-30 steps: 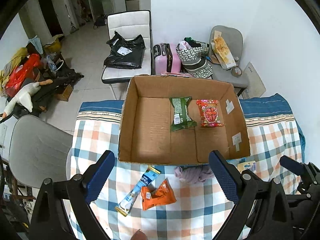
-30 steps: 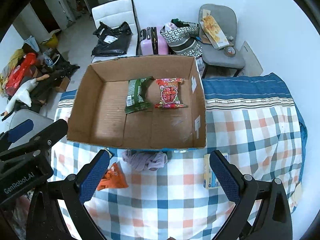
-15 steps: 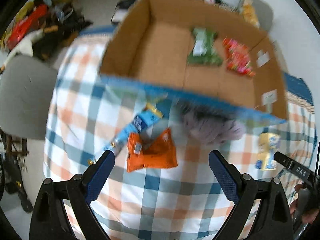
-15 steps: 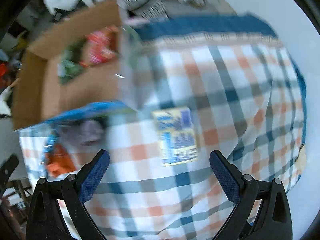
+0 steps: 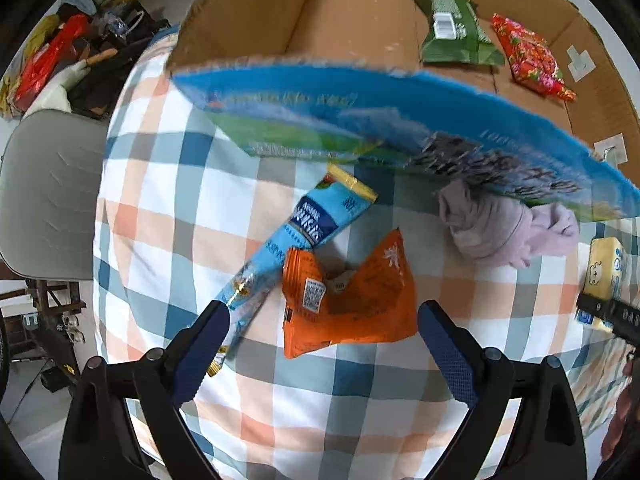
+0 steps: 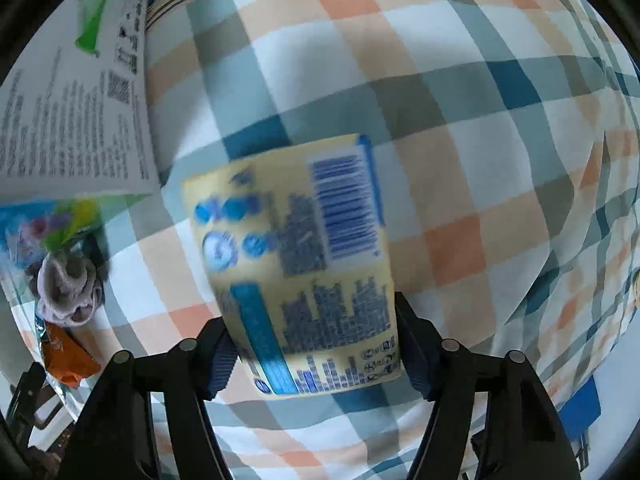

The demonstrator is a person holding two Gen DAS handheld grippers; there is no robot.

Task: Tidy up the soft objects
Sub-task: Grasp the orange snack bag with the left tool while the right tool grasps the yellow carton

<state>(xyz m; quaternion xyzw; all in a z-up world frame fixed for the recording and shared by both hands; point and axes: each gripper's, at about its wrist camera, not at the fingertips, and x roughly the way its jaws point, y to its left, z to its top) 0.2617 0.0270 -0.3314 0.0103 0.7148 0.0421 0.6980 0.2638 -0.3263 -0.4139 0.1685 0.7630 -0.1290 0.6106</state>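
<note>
An orange snack packet [image 5: 352, 300] lies on the checked cloth, between the open fingers of my left gripper [image 5: 320, 344]. A light blue packet [image 5: 288, 248] lies beside it on the left, and a mauve cloth bundle [image 5: 500, 232] sits against the box wall. The cardboard box [image 5: 280, 20] holds a green packet [image 5: 452, 28] and a red packet [image 5: 528, 60]. My right gripper [image 6: 316, 356] is open, its fingers on either side of a yellow tissue pack [image 6: 296, 256]. The pack also shows in the left wrist view [image 5: 604, 272].
A grey chair [image 5: 44, 196] stands left of the table. Bags and clutter lie on the floor at far left [image 5: 60, 52]. The box's printed side [image 6: 72, 100] is left of the yellow pack. The cloth's edge drops off at right [image 6: 600, 280].
Both grippers have dropped close to the table. The left has come down over the orange packet, the right over the yellow tissue pack. Both stay open.
</note>
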